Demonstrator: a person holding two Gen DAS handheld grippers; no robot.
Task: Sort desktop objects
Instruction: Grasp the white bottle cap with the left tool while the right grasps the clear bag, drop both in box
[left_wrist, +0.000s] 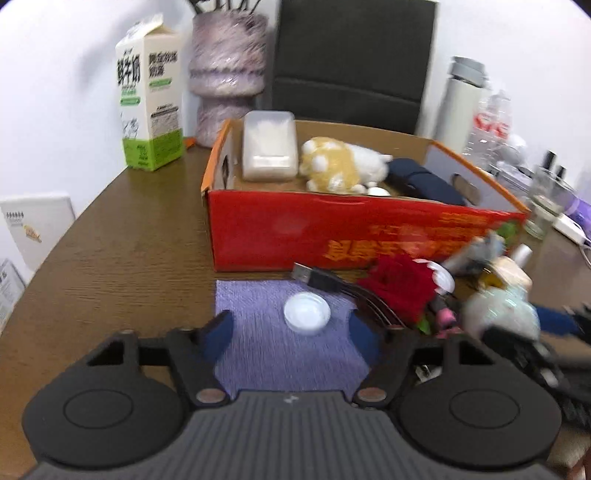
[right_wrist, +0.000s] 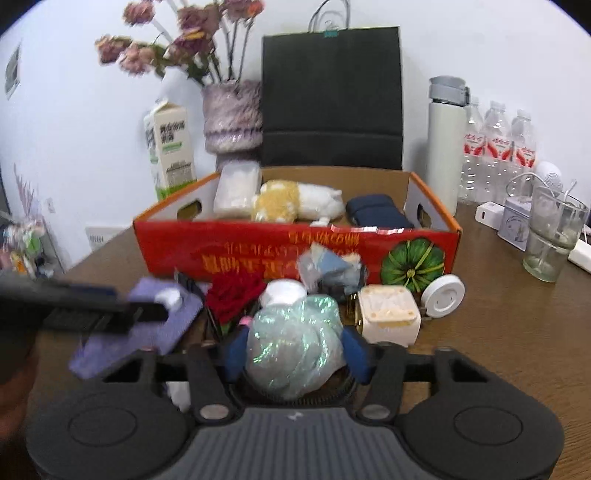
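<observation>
A red cardboard box (left_wrist: 332, 236) (right_wrist: 258, 254) holds a plastic tub (left_wrist: 269, 146), a plush toy (left_wrist: 340, 166) and a dark pouch (left_wrist: 424, 181). My left gripper (left_wrist: 291, 332) is open over a purple cloth (left_wrist: 258, 354) with a white cap (left_wrist: 306, 312) between its fingers. My right gripper (right_wrist: 295, 350) is shut on a shiny pale green ball (right_wrist: 295, 350), also seen in the left wrist view (left_wrist: 498, 310). In front of the box lie a red rose (right_wrist: 232, 295), a USB cable (left_wrist: 314, 277), a cream box (right_wrist: 388, 314) and a white round disc (right_wrist: 443, 295).
A milk carton (left_wrist: 151, 99), a vase (left_wrist: 225, 74) and a black paper bag (right_wrist: 332, 99) stand behind the box. A white flask (right_wrist: 445, 140), water bottles (right_wrist: 498, 147) and a glass (right_wrist: 550, 240) stand at the right. The wooden table (left_wrist: 110, 258) extends left.
</observation>
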